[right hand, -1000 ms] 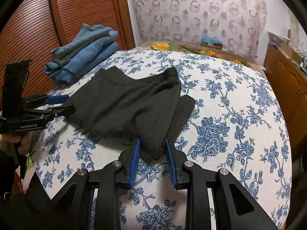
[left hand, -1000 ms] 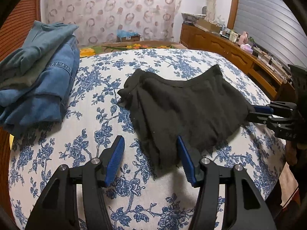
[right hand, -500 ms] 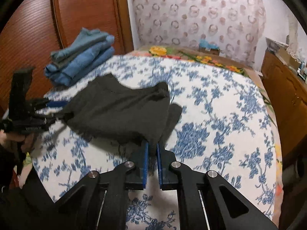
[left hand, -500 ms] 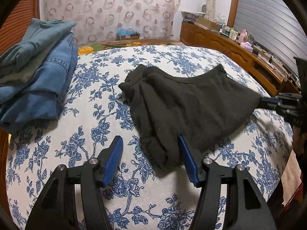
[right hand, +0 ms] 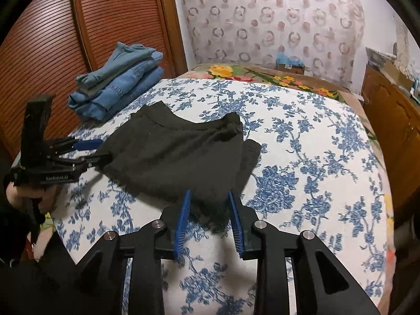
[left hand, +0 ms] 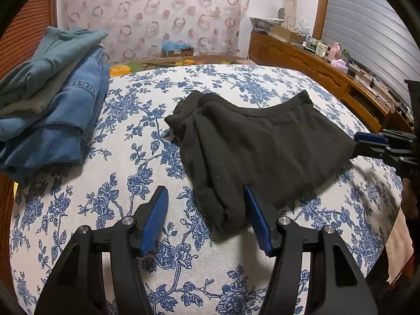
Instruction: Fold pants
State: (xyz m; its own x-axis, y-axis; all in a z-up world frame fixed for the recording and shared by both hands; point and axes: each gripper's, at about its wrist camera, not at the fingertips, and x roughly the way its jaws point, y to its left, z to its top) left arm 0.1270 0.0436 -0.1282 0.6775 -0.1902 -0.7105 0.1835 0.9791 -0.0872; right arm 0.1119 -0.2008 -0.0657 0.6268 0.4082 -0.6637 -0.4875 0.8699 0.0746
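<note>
Black pants (left hand: 262,144) lie folded on the blue-flowered bed sheet (left hand: 131,157). My left gripper (left hand: 204,191) is open at their near rolled end, which lies between the fingers close to the right pad. In the right wrist view the pants (right hand: 178,157) spread from the left gripper (right hand: 97,152) to my right gripper (right hand: 209,194). The right jaws are opening, with the pants' near edge lying loose between the blue pads. The right gripper (left hand: 372,144) also shows at the pants' far right corner.
A stack of folded blue jeans (left hand: 52,105) (right hand: 118,84) sits at the bed's back left, against a wooden louvred wardrobe (right hand: 65,39). A wooden dresser (left hand: 315,71) with small items runs along the right. A person's hand (right hand: 29,197) holds the left gripper.
The right gripper closed on the pants' edge and pulled it taut half a second ago. Now its jaws stand apart again and the cloth has settled back. The left gripper stays where it was.
</note>
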